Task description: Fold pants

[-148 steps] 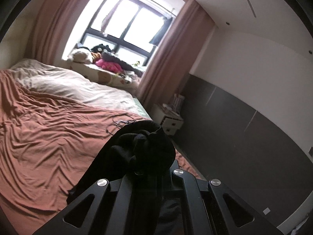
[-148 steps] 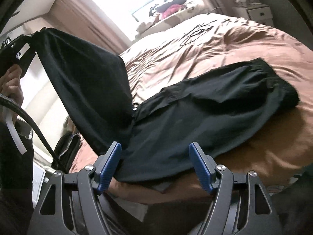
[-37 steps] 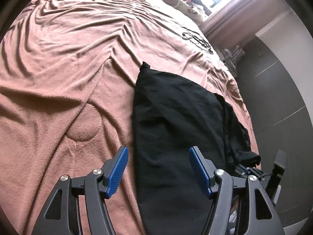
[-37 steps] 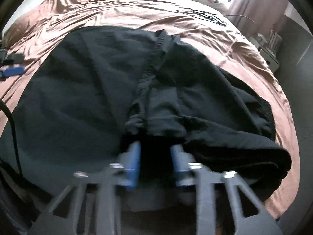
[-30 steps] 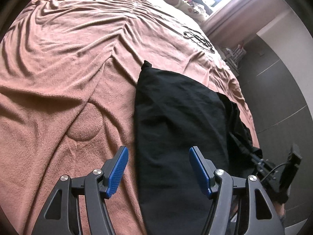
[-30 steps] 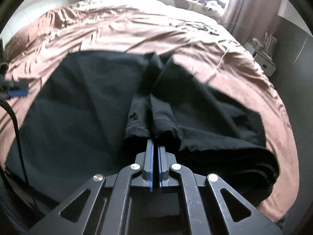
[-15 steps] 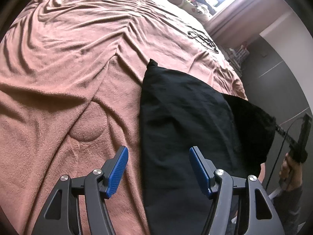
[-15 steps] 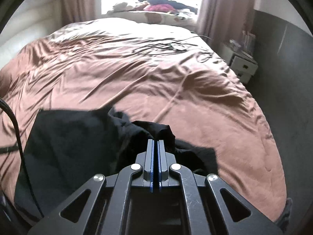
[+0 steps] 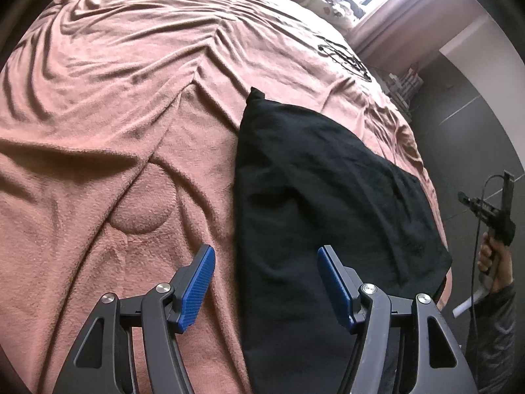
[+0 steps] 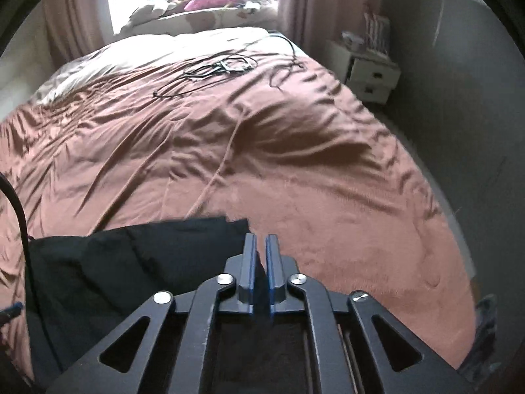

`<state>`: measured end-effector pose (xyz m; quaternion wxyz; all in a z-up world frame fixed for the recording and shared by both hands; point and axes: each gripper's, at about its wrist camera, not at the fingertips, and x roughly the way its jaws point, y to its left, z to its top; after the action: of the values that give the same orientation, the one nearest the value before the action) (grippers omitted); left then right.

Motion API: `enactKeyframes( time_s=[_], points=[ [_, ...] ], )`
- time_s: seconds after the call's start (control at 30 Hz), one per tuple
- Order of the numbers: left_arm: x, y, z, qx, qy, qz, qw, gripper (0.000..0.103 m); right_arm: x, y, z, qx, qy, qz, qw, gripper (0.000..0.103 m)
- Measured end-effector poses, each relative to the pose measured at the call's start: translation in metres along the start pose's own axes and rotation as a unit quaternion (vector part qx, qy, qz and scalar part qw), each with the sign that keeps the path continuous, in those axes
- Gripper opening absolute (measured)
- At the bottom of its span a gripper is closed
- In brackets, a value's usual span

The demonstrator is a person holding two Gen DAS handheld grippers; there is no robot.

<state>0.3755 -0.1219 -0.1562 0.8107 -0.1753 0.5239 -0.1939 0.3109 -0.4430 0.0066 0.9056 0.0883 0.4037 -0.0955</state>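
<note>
The black pants (image 9: 328, 210) lie folded in a flat slab on the brown blanket (image 9: 115, 124). My left gripper (image 9: 267, 284) hovers open over their near left edge, one blue pad over the blanket, the other over the cloth. In the left wrist view, a hand (image 9: 492, 262) holds my right gripper (image 9: 472, 202) off the bed's right side, away from the pants. In the right wrist view, the right gripper (image 10: 261, 241) has its jaws opening by a narrow gap. Dark cloth (image 10: 131, 262) shows below and to the left, and nothing is pinched between the pads.
Black cables (image 10: 213, 69) lie on the far part of the bed. A white nightstand (image 10: 370, 72) stands at the far right by the dark wall. Toys and clothes (image 10: 210, 3) pile up under the window. The bed's edge drops off just right of the pants.
The right gripper has pulled away to the right from the pants, let the cloth go and parted its jaws slightly. The lifted layer now lies flat. The left gripper has stayed put.
</note>
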Motion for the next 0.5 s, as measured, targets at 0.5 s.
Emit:
enactKeyframes(
  time_s=[0.5],
  points=[
    [0.006, -0.014, -0.01, 0.02, 0.007, 0.002, 0.9998, 0.067, -0.028, -0.069, -0.099, 0.135, 0.046, 0.123, 0.982, 0.053]
  ],
)
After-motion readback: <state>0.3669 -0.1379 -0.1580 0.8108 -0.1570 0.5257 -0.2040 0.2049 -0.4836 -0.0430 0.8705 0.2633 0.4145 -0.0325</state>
